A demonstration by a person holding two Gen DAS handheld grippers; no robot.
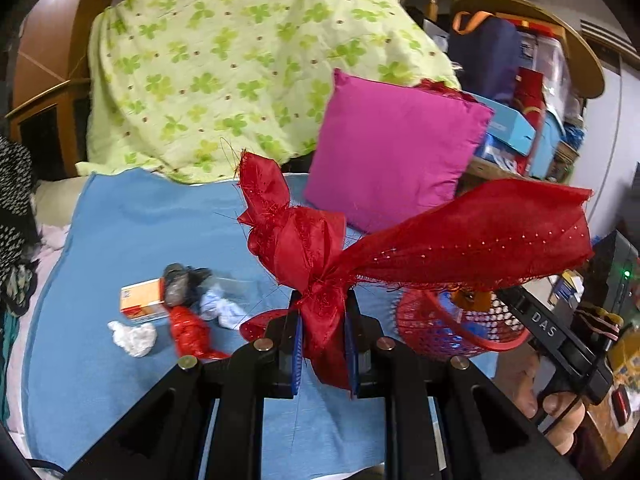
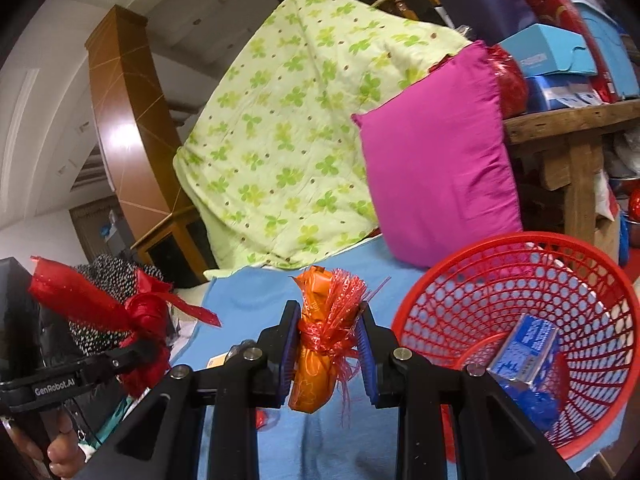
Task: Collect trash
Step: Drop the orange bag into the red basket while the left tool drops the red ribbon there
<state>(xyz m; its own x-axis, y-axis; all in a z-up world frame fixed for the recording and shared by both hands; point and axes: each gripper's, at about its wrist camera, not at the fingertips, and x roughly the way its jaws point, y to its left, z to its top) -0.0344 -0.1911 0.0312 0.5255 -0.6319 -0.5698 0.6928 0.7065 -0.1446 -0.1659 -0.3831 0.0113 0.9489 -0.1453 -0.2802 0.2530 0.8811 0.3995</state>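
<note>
Dangling up out of the left gripper, the knotted red fabric scrap sits pinched right between the two blue pads, its knot just above the fingertips and one long sequined tail fanning off to the right. Over on the right gripper, it's an orange wrapper bundle tied with frayed red mesh, clamped upright between the pads, top poking above them. Just beside that claw, to its right, the red plastic basket tilts open with a blue carton already lying inside. In the left wrist view the basket sits behind the red tail. Still on the blue cloth, well left of the left claw: a small orange box, a white crumpled wad, a red crinkled piece, a dark lump and a pale blue-white scrap. Behind, a magenta cushion leans against a clover-print green quilt
</note>
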